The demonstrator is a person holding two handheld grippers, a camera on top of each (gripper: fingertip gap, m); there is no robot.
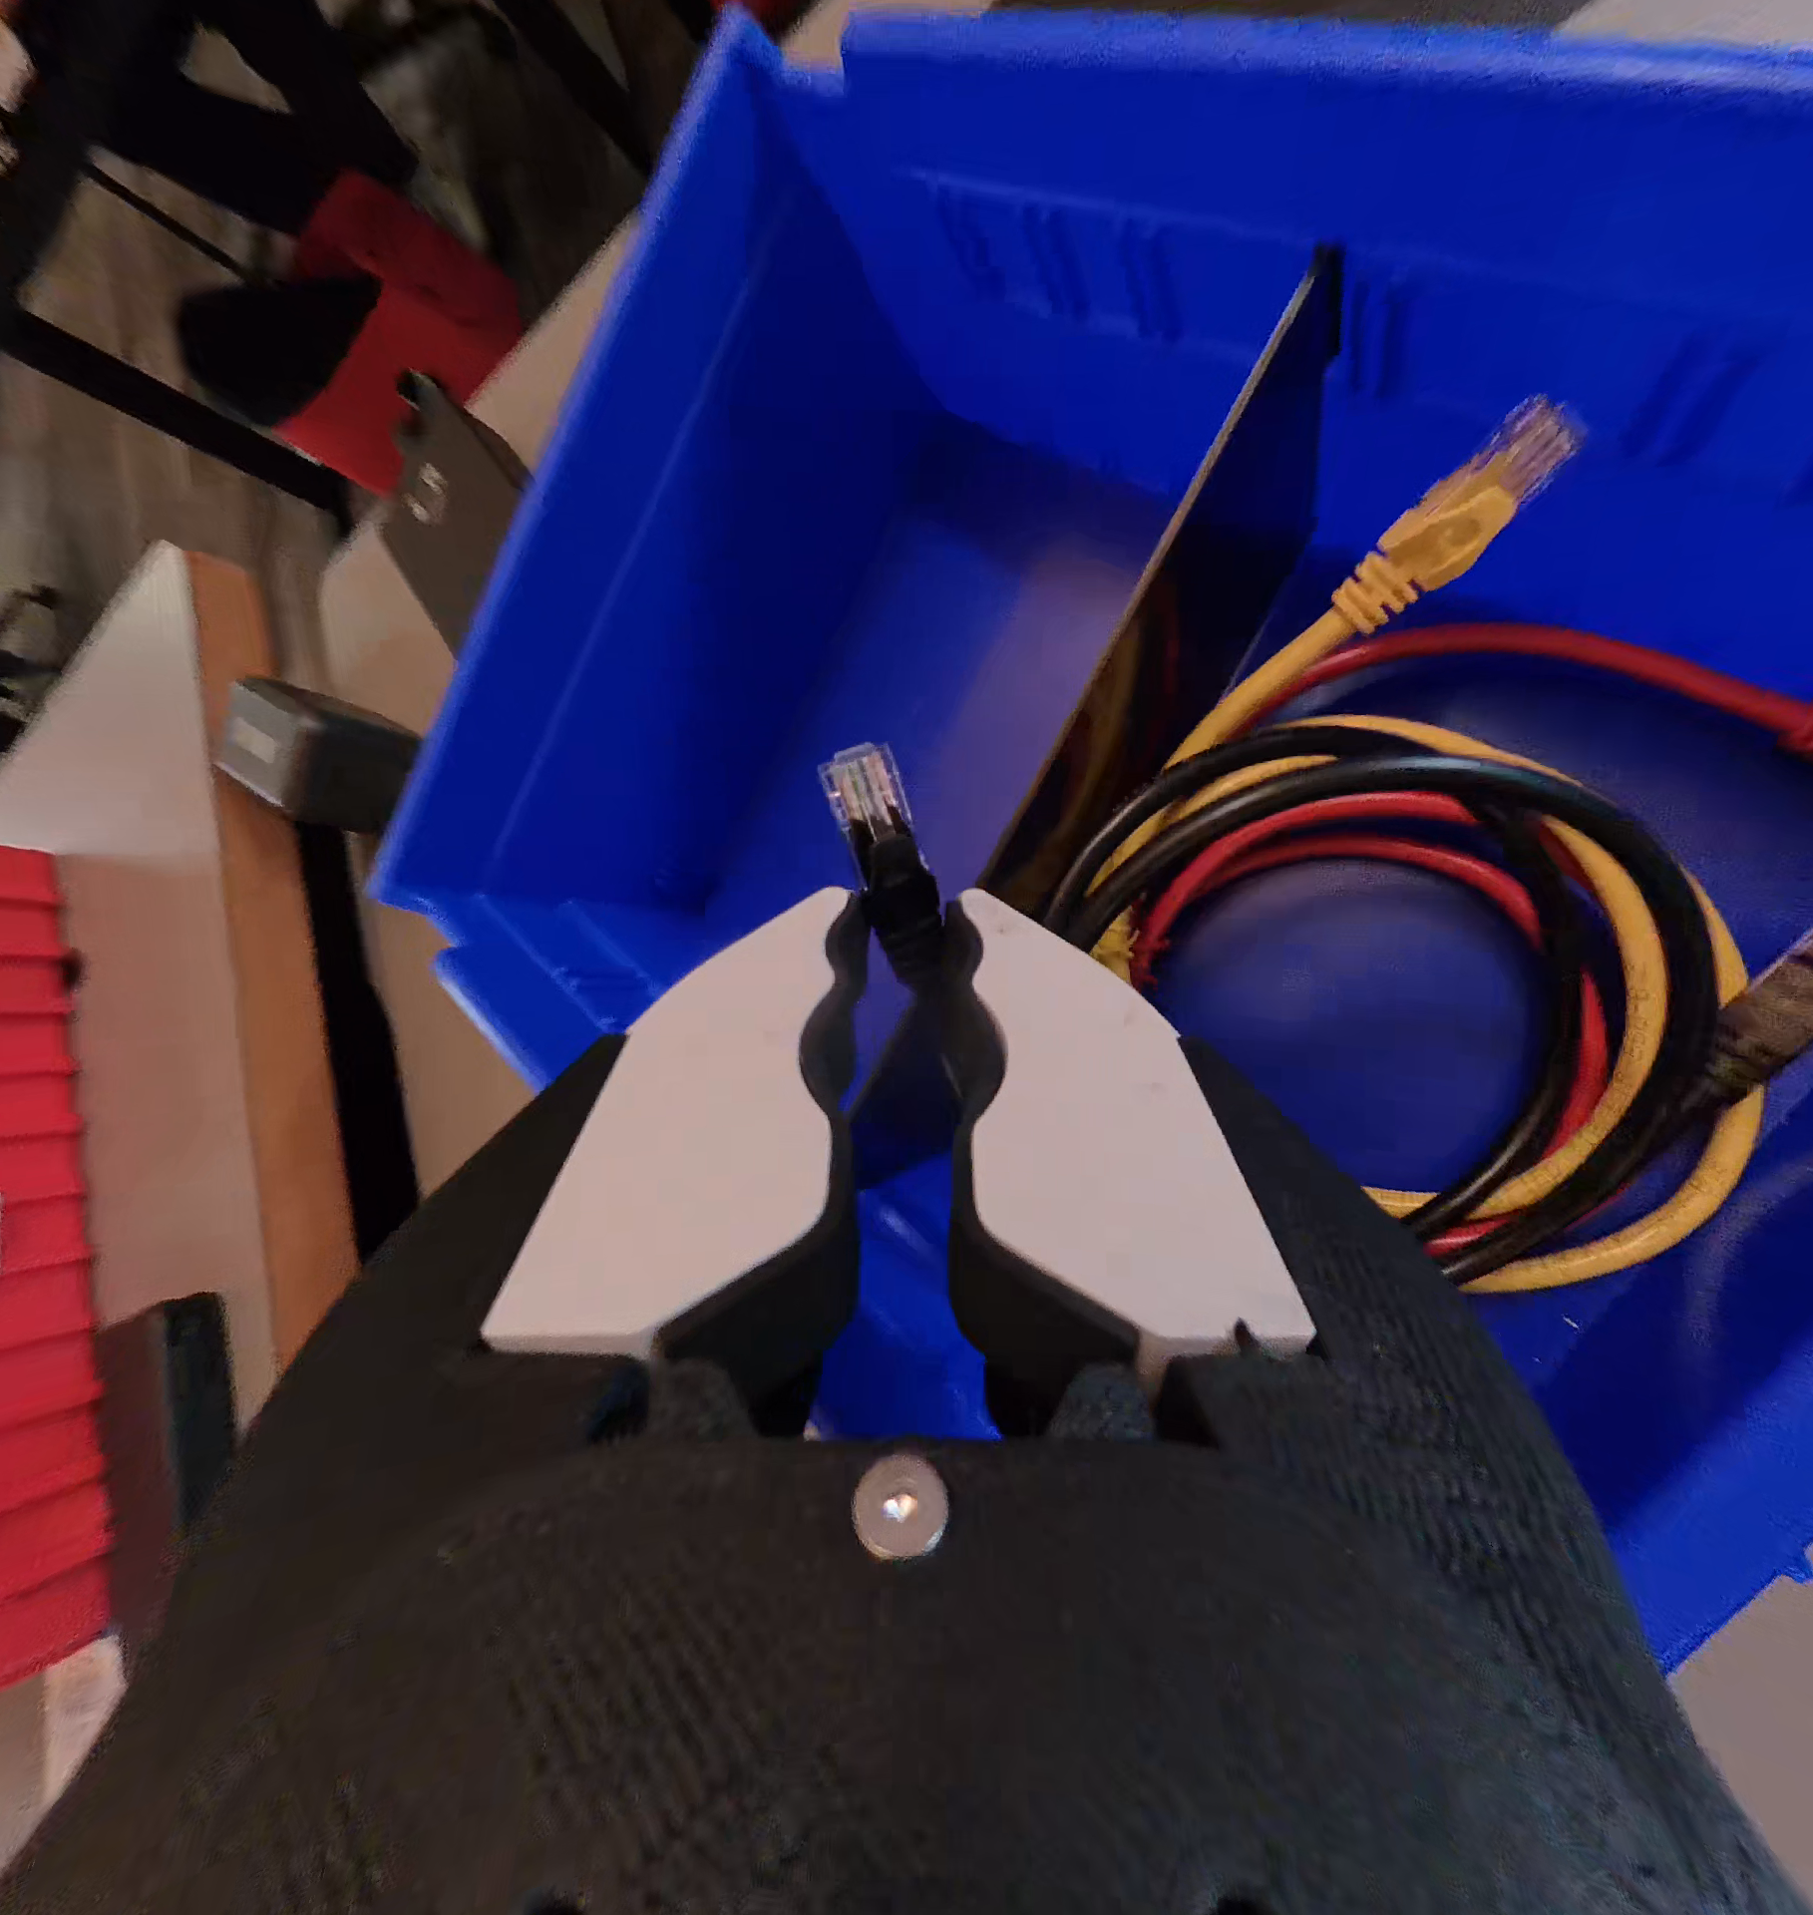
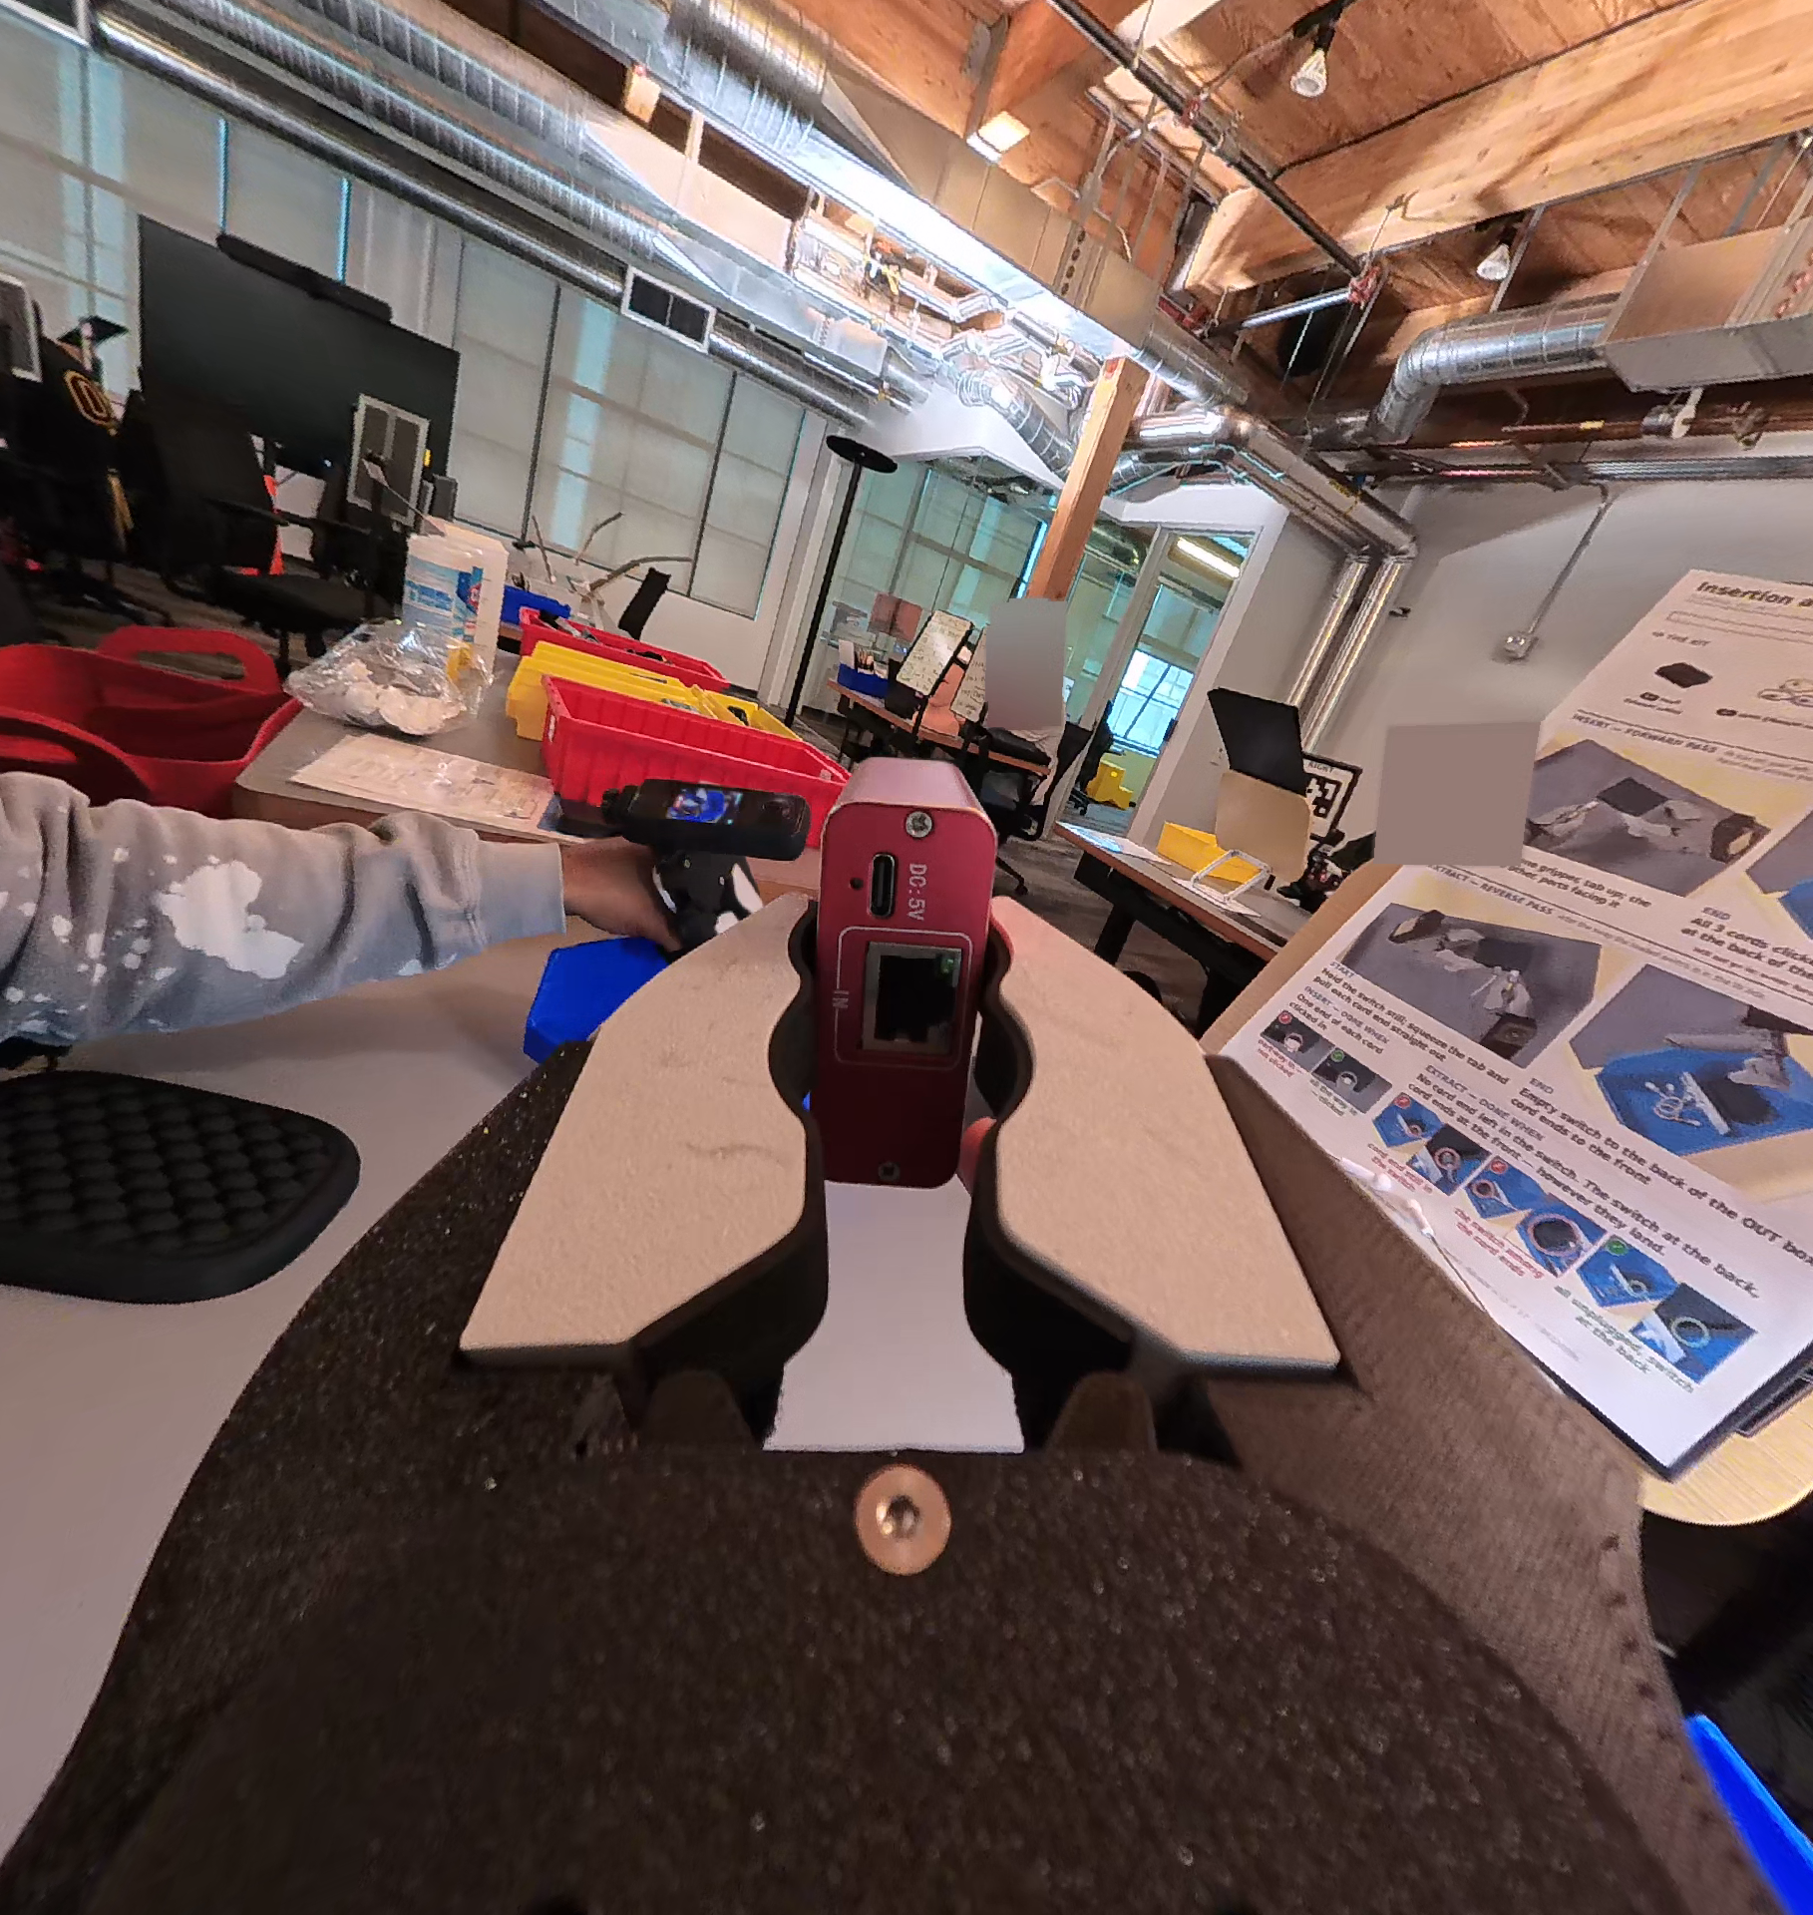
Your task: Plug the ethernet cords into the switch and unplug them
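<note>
Open workshop behind; at frame centre the right gripper (image 2: 897,1047) pinches the red switch (image 2: 897,974), port facing the camera for insertion. Left gripper (image 1: 902,922) clamps the black cord's plug (image 1: 866,798), lifted above the blue bin (image 1: 674,518).

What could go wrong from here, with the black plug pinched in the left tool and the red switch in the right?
1. The left tool grips the black cord only by the boot behind its clear plug; it could pivot during insertion.
2. That cord coils with the yellow cord and red cord in the blue bin; lifting may drag them.
3. The right tool holds the switch end-on; pushing could slide it.
</note>
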